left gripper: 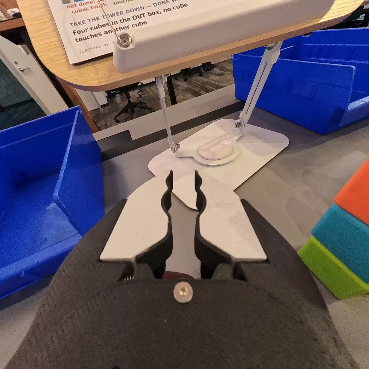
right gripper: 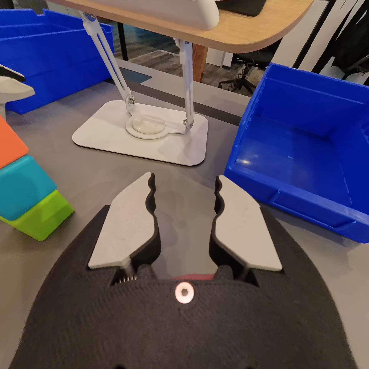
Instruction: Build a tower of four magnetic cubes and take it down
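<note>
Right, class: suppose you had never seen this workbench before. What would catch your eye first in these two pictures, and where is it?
The bright stack of cubes on the grey table: an orange cube on a teal cube on a lime green cube, between the two tools. Next, the empty tongs up close, the left tongs slightly parted, the right tongs wider. Blue bins flank a white stand behind.

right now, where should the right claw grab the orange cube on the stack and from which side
Grip the orange cube across its two flat side faces, above the seam with the teal cube. The right claw is open and empty, with the stack on its left, so come in from the right, level. The cube's top is out of view.
</note>
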A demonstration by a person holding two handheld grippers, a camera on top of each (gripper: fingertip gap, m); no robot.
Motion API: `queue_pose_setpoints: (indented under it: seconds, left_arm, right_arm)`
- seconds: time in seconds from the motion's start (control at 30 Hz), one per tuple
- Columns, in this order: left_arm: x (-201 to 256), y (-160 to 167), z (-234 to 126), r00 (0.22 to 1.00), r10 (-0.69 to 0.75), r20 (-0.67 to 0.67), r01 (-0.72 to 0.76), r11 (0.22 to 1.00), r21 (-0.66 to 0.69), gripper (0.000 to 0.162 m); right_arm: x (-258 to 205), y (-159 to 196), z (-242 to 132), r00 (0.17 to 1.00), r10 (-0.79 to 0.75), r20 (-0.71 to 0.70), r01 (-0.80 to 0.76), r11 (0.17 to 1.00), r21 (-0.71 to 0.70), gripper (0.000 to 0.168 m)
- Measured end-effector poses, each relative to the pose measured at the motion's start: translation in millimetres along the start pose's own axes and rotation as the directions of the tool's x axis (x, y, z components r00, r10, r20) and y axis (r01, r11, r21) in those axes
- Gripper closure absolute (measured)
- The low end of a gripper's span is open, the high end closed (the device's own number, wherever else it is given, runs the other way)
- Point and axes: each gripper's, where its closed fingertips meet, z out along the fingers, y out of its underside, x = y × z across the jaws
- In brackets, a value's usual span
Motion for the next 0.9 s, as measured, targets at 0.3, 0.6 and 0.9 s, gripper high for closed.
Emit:
queue_pose_setpoints:
  seconds: [0.3,0.6,0.9]
  left_arm:
    - [4,-21,-16,0.985,-0.004,-0.174,0.017,0.997,0.076,0.106]
    - [51,-43,-65,0.743,0.003,-0.669,0.161,0.97,0.184,0.085]
    - [118,-33,-74,0.568,0.087,-0.819,0.095,0.981,0.17,0.086]
  right_arm:
    - [-13,-3,-1,0.998,-0.053,0.045,0.052,0.998,0.024,0.111]
    - [-13,-4,-1,0.997,-0.028,0.077,0.026,0.999,0.029,0.113]
    - [-16,-2,-1,0.994,-0.036,0.101,0.034,0.999,0.021,0.115]
